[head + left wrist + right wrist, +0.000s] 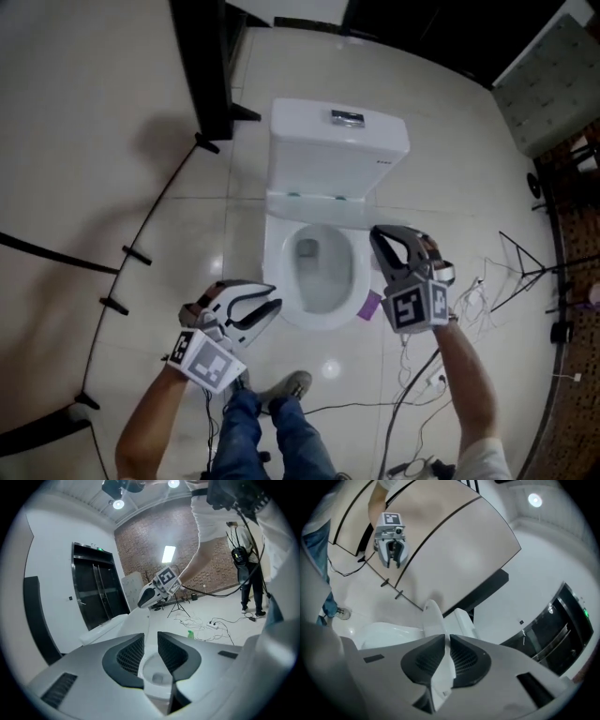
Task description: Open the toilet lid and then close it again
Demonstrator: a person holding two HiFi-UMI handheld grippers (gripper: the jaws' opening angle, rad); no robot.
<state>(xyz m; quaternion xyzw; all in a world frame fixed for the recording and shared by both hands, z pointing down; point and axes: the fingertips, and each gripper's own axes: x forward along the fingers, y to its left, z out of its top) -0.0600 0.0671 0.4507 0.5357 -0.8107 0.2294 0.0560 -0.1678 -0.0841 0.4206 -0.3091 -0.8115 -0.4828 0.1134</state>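
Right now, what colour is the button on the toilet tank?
The button is shiny silver; the head view shows it best.

Studio-like hall, loose cables [473, 298], tripod [177, 606], brick wall [140, 550], lift doors [96, 592]

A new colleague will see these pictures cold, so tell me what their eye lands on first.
The white toilet at the middle of the head view, lid raised against its tank, bowl open. Then the grippers flanking the bowl: the left gripper with fingers apart, the right gripper with fingers closing on nothing. Loose cables sprawl on the floor at right.
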